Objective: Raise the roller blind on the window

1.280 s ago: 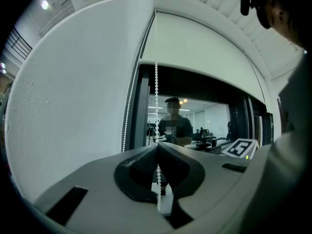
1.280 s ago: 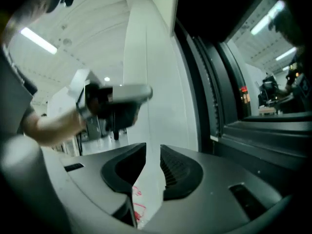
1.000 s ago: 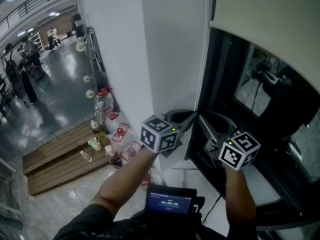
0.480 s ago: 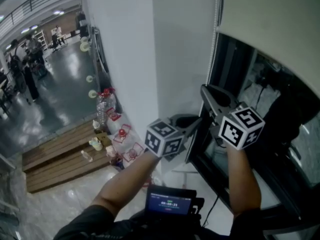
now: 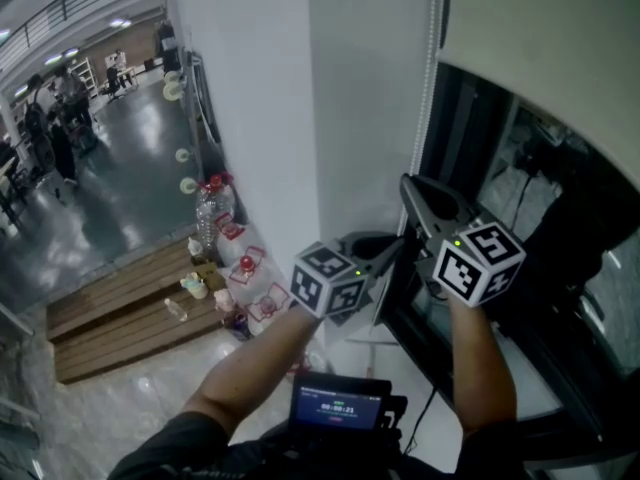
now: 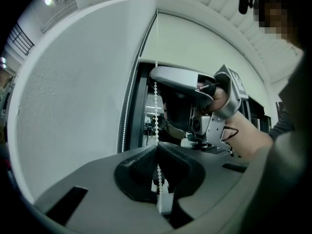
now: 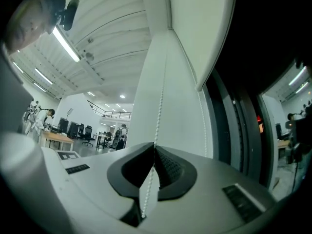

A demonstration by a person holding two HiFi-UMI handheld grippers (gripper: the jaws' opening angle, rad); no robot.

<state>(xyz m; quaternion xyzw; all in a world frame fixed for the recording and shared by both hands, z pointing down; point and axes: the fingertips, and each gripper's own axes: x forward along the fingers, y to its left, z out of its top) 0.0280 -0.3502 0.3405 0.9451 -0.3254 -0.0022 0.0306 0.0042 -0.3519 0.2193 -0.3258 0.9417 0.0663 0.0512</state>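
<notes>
The cream roller blind (image 5: 540,28) covers the top of the dark window (image 5: 520,158). Its white bead chain (image 5: 431,78) hangs down the frame's left edge. My left gripper (image 5: 398,245) is shut on one strand of the chain (image 6: 156,94), and the beads run down between its pads (image 6: 146,167). My right gripper (image 5: 406,182) sits higher on the chain (image 7: 161,91), above the left one. Its jaws have just been closing and now pinch the strand. In the left gripper view the right gripper (image 6: 155,73) reaches in from the right. A second strand (image 7: 202,123) hangs free.
A white wall (image 5: 360,98) stands left of the window frame. Far below on the left are wooden pallets (image 5: 120,308) with bottles (image 5: 205,213) and small items. People stand in the hall at far left. A small screen (image 5: 338,403) sits at the person's chest.
My right gripper has risen from beside the left gripper to a higher spot on the chain, and its jaws have closed there. The left gripper has stayed in place.
</notes>
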